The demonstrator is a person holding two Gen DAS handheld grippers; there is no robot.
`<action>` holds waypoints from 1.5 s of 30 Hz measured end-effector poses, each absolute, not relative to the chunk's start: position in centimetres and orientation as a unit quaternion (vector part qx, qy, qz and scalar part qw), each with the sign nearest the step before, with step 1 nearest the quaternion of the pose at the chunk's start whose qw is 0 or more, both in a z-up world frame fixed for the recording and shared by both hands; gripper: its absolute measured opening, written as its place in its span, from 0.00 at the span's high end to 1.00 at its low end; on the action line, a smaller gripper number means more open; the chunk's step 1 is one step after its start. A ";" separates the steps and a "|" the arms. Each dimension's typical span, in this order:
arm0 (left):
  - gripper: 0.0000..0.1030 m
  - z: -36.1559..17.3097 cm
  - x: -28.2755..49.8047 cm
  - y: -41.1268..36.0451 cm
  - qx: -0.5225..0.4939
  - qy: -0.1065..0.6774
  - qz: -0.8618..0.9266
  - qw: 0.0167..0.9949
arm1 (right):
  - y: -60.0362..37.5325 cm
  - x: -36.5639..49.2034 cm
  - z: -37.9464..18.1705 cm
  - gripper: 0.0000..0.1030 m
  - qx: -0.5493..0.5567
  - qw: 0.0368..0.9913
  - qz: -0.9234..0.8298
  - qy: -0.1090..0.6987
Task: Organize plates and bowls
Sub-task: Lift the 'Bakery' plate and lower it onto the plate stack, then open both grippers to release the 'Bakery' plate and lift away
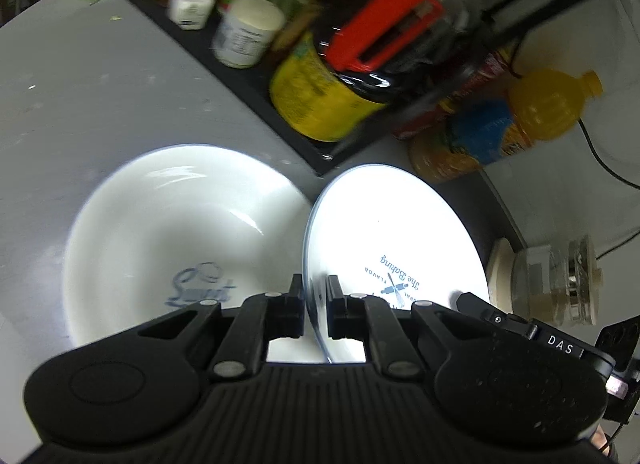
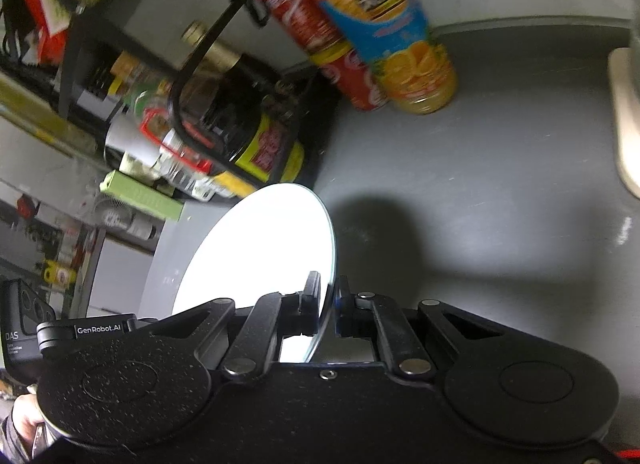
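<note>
Grippers both clamp plate rims: left gripper [image 1: 315, 306] tilts printed plate [image 1: 396, 240] beside bowl [image 1: 184, 236] mid-counter; right gripper [image 2: 329, 310] lifts white plate [image 2: 260, 252]. We risk slippage, thin-edge grip.

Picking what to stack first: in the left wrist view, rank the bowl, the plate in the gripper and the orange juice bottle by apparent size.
1. bowl, though the plate is close.
2. plate, tilted, so it is foreshortened.
3. orange juice bottle, farther away, so true size is unsure.

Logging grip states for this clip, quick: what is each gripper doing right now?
Left gripper: shut on the rim of the printed white plate, held tilted beside the white bowl.
Right gripper: shut on the edge of a plain white plate.
</note>
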State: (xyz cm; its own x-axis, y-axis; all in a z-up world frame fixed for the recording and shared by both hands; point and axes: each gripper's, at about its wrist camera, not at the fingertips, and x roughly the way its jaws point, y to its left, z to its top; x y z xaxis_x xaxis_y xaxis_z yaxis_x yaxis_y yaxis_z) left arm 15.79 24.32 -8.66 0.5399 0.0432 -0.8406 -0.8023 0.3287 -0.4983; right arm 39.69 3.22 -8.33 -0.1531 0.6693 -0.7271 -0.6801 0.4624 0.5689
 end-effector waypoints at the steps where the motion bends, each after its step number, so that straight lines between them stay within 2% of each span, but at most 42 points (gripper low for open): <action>1: 0.92 -8.8 15.2 24.4 -0.501 0.380 0.297 0.718 | 3.5 39.4 -8.5 0.93 -0.008 0.648 0.521 0.556; 17: 0.91 -12.2 10.5 25.1 -0.535 0.381 0.319 0.683 | 6.4 35.6 -9.8 0.93 -0.079 0.631 0.530 0.560; 29: 0.87 -13.8 9.3 26.0 -0.543 0.388 0.318 0.673 | 7.7 32.5 -10.1 0.93 -0.136 0.644 0.535 0.530; 40: 0.84 -14.9 9.2 26.7 -0.527 0.408 0.320 0.674 | 8.3 30.7 -10.6 0.93 -0.172 0.651 0.533 0.512; 45: 0.85 -13.5 9.6 27.2 -0.480 0.428 0.325 0.693 | 8.6 30.3 -11.2 0.94 -0.172 0.657 0.524 0.515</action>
